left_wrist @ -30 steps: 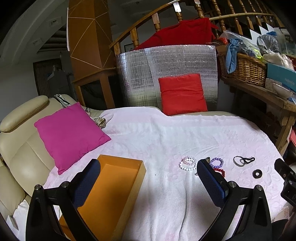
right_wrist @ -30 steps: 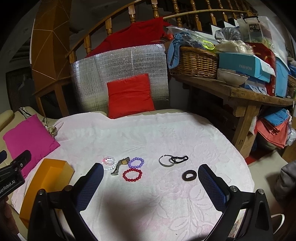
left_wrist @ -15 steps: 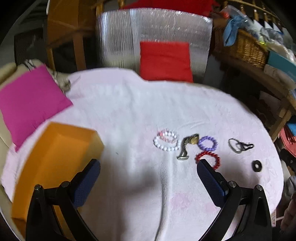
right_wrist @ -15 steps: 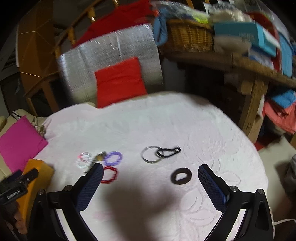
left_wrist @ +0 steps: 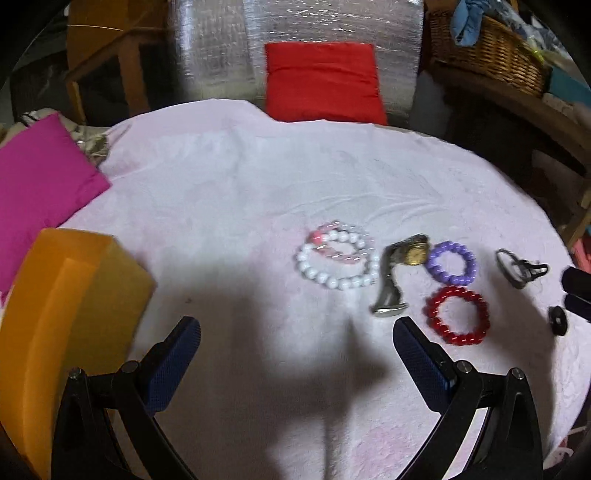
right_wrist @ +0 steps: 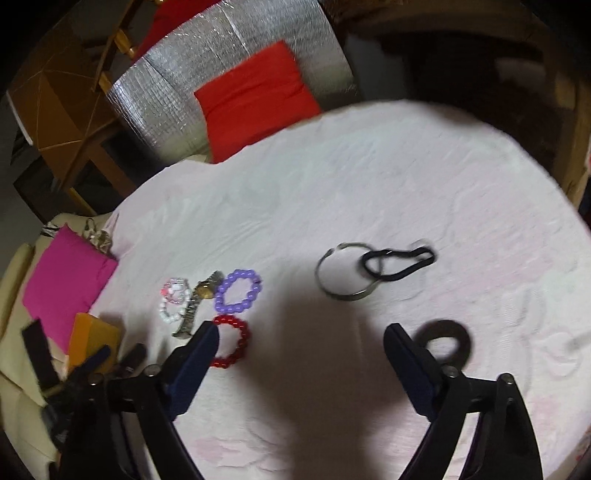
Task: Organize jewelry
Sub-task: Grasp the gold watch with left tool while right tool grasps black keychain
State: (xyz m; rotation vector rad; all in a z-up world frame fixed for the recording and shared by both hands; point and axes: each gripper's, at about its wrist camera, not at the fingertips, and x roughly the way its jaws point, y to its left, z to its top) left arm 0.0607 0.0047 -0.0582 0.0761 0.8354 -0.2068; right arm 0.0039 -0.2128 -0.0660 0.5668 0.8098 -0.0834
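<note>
Jewelry lies on a pale pink cloth (left_wrist: 258, 166). From left to right I see a white bead bracelet (left_wrist: 325, 281), a metal watch (left_wrist: 388, 291), a purple bracelet (left_wrist: 432, 264), a red bracelet (left_wrist: 433, 314), a silver bangle (left_wrist: 504, 264) and a black ring (left_wrist: 558, 330). An orange box (left_wrist: 70, 314) stands at the left. My left gripper (left_wrist: 295, 326) is open over bare cloth, short of the white bracelet. My right gripper (right_wrist: 301, 332) is closing with nothing between its jaws. The red bracelet (right_wrist: 242, 334) lies by its left finger and the black ring (right_wrist: 461, 339) by its right finger.
A magenta cushion (left_wrist: 40, 177) lies at the cloth's left edge, and a red cushion (left_wrist: 321, 81) leans on a silver foil panel (left_wrist: 295, 33) at the back. A wicker basket (left_wrist: 487, 55) sits on a wooden shelf at the right. A black hair tie (right_wrist: 433, 257) overlaps the bangle.
Both grippers have dropped and tipped down toward the cloth, so the jewelry looks larger and closer. The right gripper's fingers stand a little nearer each other.
</note>
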